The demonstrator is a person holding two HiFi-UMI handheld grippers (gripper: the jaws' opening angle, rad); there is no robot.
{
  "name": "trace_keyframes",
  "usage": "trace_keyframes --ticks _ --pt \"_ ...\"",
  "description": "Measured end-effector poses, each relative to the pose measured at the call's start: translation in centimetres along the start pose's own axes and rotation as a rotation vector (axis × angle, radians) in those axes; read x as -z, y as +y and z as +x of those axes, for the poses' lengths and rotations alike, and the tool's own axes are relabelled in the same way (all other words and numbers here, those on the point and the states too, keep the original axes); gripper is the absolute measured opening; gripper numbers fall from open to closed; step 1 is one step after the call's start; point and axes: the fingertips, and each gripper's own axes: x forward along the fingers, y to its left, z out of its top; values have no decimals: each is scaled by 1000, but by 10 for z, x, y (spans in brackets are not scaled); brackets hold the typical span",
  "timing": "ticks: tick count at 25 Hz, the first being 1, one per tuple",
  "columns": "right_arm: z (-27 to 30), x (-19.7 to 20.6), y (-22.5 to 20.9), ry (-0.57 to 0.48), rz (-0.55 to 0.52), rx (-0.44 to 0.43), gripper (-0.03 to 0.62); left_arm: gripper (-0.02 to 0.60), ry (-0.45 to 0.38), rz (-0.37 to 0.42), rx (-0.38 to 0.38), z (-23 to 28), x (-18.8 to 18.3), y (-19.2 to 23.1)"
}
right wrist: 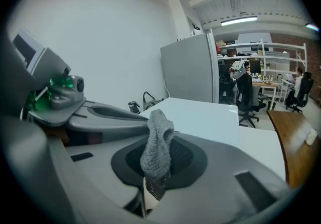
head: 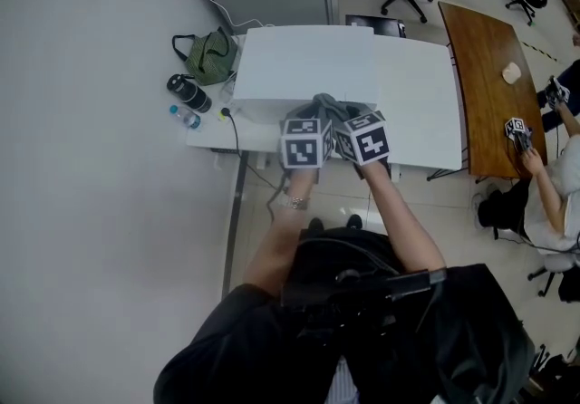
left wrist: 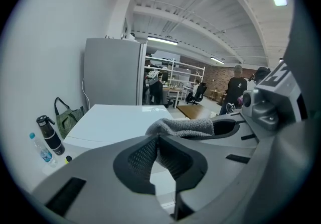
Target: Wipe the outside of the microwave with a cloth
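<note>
I can't read any txt, brand or nr anywhere. Left cube (head: 304,142) & right cube (head: 365,137), frame center, carry only b/w square marker patterns. Water bottle (head: 184,116) label, mid-left, too small.

The left tool (left wrist: 158,140) has its jaws closed on a grey cloth (left wrist: 183,126), which bunches up and runs right into the right tool (left wrist: 228,127). Beyond them lies the white top of the microwave (left wrist: 120,120). At the surface's (left wrist: 57,157) left edge stand a black bottle (left wrist: 50,135), a clear water bottle (left wrist: 41,150) and a green bag (left wrist: 67,117).
</note>
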Motion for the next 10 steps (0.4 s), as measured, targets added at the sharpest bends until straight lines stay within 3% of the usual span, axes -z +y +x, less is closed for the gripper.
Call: trace_keyframes --ticks 10 --pt "-2 -2 14 -9 -10 3 37 2 -11 -11 -9 -14 2 9"
